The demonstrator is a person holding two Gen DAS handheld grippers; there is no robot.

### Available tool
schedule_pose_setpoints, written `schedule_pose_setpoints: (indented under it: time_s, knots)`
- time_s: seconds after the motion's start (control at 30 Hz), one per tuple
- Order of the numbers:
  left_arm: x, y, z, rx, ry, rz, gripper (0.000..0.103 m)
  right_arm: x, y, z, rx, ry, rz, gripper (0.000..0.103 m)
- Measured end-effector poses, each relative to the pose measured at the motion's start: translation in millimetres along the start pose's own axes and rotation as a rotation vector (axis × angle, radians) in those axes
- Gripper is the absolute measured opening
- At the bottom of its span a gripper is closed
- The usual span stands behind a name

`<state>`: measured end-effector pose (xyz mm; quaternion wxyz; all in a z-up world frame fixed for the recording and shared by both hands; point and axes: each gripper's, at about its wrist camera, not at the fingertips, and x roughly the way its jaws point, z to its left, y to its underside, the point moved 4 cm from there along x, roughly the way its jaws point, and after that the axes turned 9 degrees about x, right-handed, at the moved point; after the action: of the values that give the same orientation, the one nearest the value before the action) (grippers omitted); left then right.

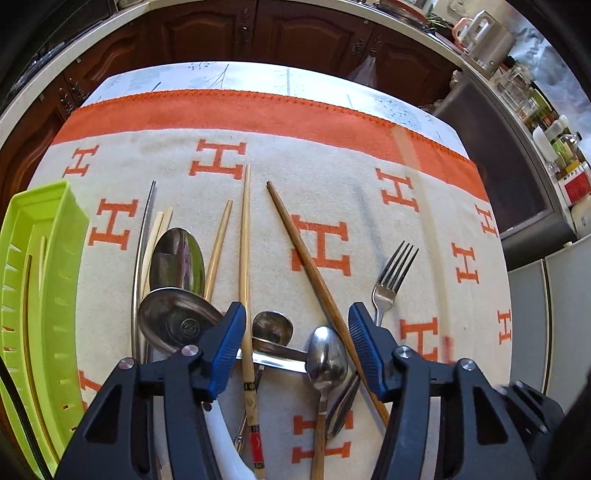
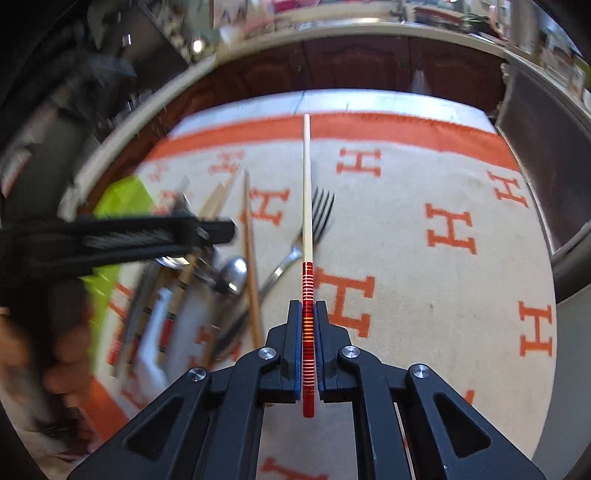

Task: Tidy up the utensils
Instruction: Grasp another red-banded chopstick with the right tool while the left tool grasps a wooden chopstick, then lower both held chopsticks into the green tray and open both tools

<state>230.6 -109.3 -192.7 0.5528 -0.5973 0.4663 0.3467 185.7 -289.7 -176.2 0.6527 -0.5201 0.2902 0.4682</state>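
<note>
In the left wrist view my left gripper (image 1: 297, 319) is open, low over a pile of utensils on the H-patterned cloth (image 1: 369, 173). Between its fingers lie a pale chopstick (image 1: 245, 258), a small metal spoon (image 1: 327, 360) and a ladle-type spoon (image 1: 271, 328). A brown chopstick (image 1: 306, 258) crosses to the right finger. A fork (image 1: 391, 280) lies right of it. A big spoon (image 1: 177, 258) and more chopsticks lie left. In the right wrist view my right gripper (image 2: 307, 306) is shut on a cream chopstick with a red striped end (image 2: 306, 192), held above the cloth and pointing away.
A lime green slotted tray (image 1: 40, 280) with a chopstick in it stands at the cloth's left edge. The left gripper (image 2: 147, 236) shows blurred at left in the right wrist view, over the pile. Dark wooden cabinets (image 1: 295, 33) and a counter lie beyond the table.
</note>
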Motion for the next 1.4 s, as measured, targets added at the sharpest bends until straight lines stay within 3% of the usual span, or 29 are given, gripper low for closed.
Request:
schedule_pose_setpoints:
  time_s: [0.23,0.3,0.47,0.67,0.7,0.73,0.9,1.0,1.2,1.4]
  knots:
    - [14,-5,-10,0.016,-0.020,0.013,0.048,-48,2,-9,0.085,-0.095,-0.074,0.005]
    - [16,-8,-14,0.031,-0.044,0.009,0.048,-52,5,-11,0.096,-0.103,-0.077,0.005]
    - [27,-12,-22,0.049,-0.056,0.031,0.035,-57,21,-21,0.126,-0.110,-0.061,0.005]
    - [34,-14,-34,0.084,-0.115,0.032,0.034,-50,28,-32,0.157,-0.107,-0.048,0.005]
    - [35,-14,-37,0.093,-0.128,0.029,0.030,-49,30,-33,0.163,-0.107,-0.046,0.005]
    - [36,-14,-39,0.105,-0.147,0.024,0.013,-48,30,-34,0.167,-0.108,-0.044,0.005]
    - [37,-15,-43,0.107,-0.096,0.028,0.005,-45,35,-36,0.186,-0.116,-0.033,0.005]
    - [28,-14,-41,0.098,-0.059,0.028,0.004,-45,36,-36,0.195,-0.118,-0.027,0.005]
    - [-24,-5,-30,0.119,0.003,-0.027,0.004,-51,38,-28,0.199,-0.126,-0.023,0.005]
    - [-77,21,5,0.136,0.009,-0.071,0.004,-56,44,1,0.179,-0.149,-0.007,0.005]
